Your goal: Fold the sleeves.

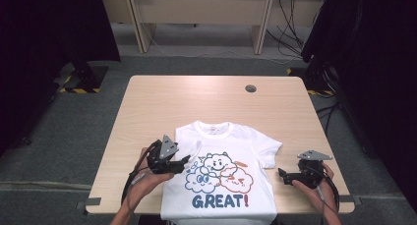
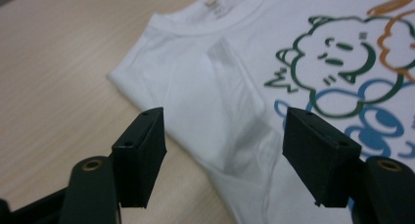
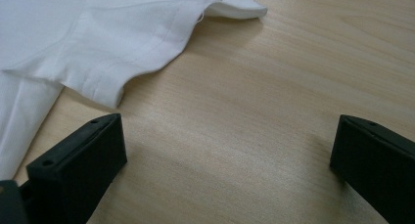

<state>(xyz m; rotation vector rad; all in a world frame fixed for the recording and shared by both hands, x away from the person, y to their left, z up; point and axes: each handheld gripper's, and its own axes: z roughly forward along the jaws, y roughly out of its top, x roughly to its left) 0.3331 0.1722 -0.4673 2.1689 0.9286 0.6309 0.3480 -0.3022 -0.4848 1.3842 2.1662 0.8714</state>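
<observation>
A white T-shirt (image 1: 221, 171) with cartoon clouds and the word GREAT! lies face up on the wooden table (image 1: 196, 102), its hem at the near edge. Its left sleeve looks folded in over the chest (image 2: 205, 77), while the right sleeve (image 1: 270, 149) lies spread out. My left gripper (image 1: 185, 160) hovers at the shirt's left edge; its jaws (image 2: 222, 150) stand open with the folded cloth below them and nothing pinched. My right gripper (image 1: 281, 174) is open over bare wood (image 3: 227, 160), just right of the spread sleeve (image 3: 98, 33).
A round cable hole (image 1: 251, 88) sits near the table's far right corner. Bare tabletop lies beyond the collar and along both sides of the shirt. Dark curtains (image 1: 373, 63) flank the table, and wooden furniture (image 1: 196, 9) with cables stands behind it.
</observation>
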